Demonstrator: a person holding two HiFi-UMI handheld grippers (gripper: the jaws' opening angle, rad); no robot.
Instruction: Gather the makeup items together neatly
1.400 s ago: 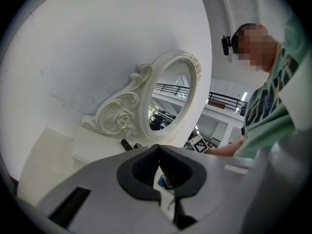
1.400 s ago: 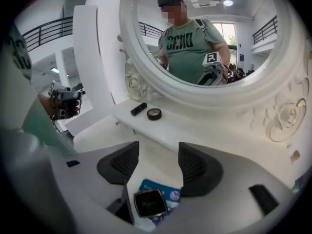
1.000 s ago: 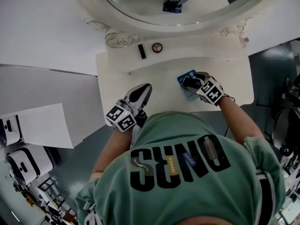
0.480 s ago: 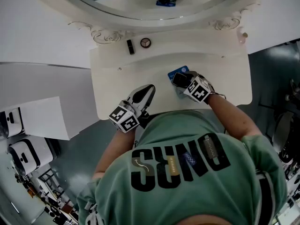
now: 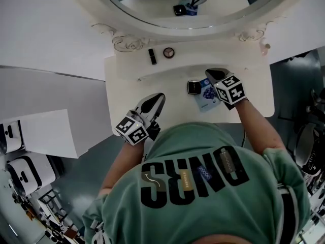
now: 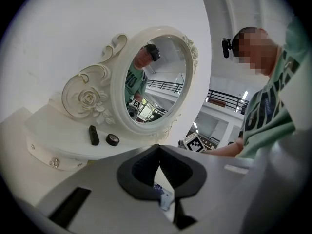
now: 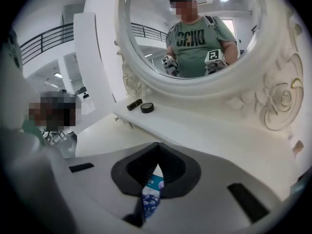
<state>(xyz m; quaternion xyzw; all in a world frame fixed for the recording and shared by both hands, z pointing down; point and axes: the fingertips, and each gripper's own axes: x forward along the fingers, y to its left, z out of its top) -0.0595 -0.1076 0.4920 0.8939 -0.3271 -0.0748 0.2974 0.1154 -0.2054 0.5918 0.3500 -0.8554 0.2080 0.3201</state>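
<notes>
A black square compact (image 5: pixel 194 87) lies on the white dressing table (image 5: pixel 152 83), touching the left edge of a blue printed packet (image 5: pixel 207 96). My right gripper (image 5: pixel 213 74) hovers just right of the compact, over the packet's far end. Its jaws have just been closing and now stand shut with nothing between them; the packet (image 7: pixel 151 195) shows below them. A black lipstick (image 5: pixel 152 56) and a round compact (image 5: pixel 169 52) sit on the raised shelf under the mirror. My left gripper (image 5: pixel 158 96) rests shut and empty near the front edge.
The oval mirror (image 5: pixel 188 4) in its ornate white frame stands along the back and reflects the grippers. The table's front edge (image 5: pixel 167 128) runs against the person's body. The lipstick (image 6: pixel 93 135) and round compact (image 6: pixel 112 140) also show in the left gripper view.
My right gripper has let go of the black compact, lifted and shifted right, then shut. The compact now lies free beside the packet. The left gripper has stayed put.
</notes>
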